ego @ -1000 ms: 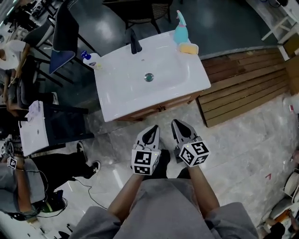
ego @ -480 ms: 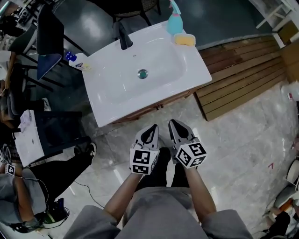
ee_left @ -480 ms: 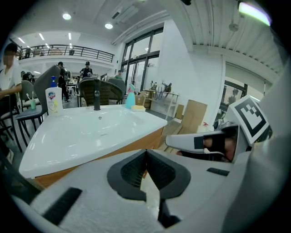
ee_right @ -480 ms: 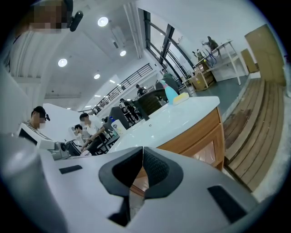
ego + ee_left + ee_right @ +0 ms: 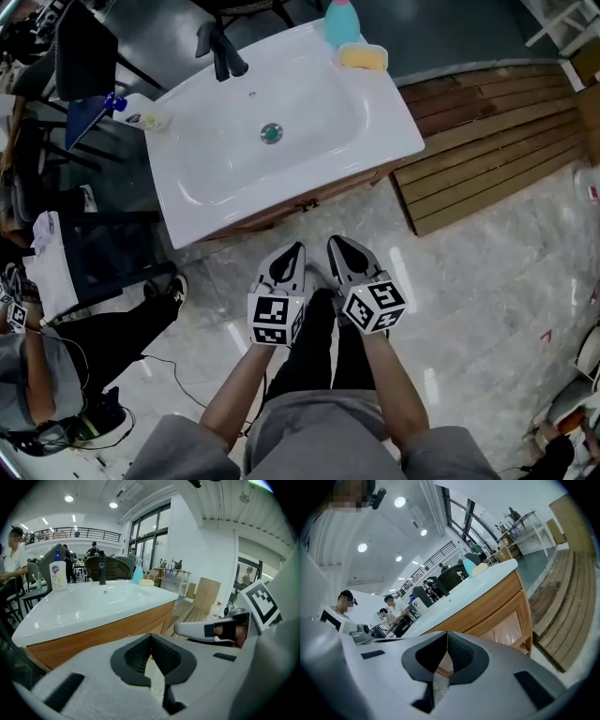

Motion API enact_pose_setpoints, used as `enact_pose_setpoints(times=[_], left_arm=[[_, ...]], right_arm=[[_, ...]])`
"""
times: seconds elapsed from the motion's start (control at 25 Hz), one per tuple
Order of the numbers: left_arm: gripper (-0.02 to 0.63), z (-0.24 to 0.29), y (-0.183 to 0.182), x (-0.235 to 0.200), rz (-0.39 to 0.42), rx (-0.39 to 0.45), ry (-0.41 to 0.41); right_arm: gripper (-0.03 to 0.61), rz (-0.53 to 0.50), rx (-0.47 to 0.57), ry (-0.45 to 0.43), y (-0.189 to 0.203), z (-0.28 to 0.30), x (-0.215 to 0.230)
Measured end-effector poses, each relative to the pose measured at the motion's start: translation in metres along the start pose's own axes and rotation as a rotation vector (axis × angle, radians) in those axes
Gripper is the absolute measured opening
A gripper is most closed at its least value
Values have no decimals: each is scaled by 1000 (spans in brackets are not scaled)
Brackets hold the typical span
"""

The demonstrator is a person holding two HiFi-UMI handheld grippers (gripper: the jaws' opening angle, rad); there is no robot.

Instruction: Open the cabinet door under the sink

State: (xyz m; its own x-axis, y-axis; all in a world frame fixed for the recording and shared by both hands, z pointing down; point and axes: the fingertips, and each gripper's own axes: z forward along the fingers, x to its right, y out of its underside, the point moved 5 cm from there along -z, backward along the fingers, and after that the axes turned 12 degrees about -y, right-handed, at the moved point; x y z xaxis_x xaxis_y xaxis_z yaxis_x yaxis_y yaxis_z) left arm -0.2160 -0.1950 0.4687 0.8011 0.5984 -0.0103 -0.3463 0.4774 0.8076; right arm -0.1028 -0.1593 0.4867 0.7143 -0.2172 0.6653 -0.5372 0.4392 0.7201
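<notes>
Marble floor (image 5: 469, 281) fronts the sink (image 5: 309, 94); its cabinet door (image 5: 506, 627) lies at twelve o'clock. Left gripper (image 5: 295, 251) and right gripper (image 5: 335, 244) sit side by side, jaws closed and empty, aimed at it, probably ready to reach.

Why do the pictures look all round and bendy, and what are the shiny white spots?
Left gripper view: the wide lens curves the sink, darkens the corners, and makes the left claw look huge. Right gripper view: same bending, and the ceiling lamps glare as white spots. Head view: lamp light gleams in streaks on the polished floor.
</notes>
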Motion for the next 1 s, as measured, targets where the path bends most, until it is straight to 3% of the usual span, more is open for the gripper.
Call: enact_pose_setpoints(times=[0.4, 1.0], left_arm=[[8, 28, 22, 16, 57, -9, -24], [8, 90, 65, -9, 109, -51, 35]], right_arm=[[12, 26, -11, -48, 29, 6, 31], [14, 144, 54, 8, 81, 41, 81]])
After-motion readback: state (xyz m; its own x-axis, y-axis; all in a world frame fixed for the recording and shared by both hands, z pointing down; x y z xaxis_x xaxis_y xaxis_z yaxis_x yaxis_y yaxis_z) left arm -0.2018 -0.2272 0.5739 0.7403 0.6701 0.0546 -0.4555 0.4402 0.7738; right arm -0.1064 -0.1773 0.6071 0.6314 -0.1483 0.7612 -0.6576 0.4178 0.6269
